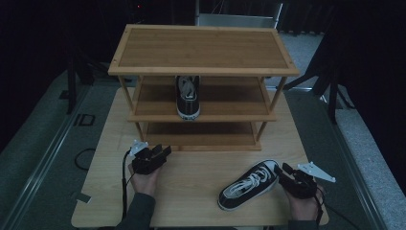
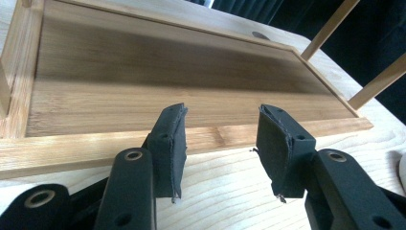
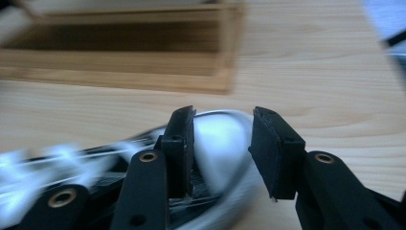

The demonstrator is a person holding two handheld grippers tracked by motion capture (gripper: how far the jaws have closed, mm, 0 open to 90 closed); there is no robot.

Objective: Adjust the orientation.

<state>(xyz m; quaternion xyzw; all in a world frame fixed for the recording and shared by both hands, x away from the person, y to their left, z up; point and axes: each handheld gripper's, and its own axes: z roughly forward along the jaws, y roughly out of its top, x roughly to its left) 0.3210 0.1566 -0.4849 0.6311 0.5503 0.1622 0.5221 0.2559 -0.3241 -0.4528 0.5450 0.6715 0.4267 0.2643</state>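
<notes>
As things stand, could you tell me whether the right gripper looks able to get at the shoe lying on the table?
Probably yes. The right gripper sits open right at the heel of the shoe on the table, and its own view shows the heel's white edge between the spread jaws, with nothing in between.

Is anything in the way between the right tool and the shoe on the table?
Nothing visible. The right tool is open right at the heel of the shoe on the table, and in the right gripper view the heel sits between its jaws.

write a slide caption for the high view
Right hand-held gripper open at the heel of a black sneaker on the table, before a wooden shoe rack.
</notes>
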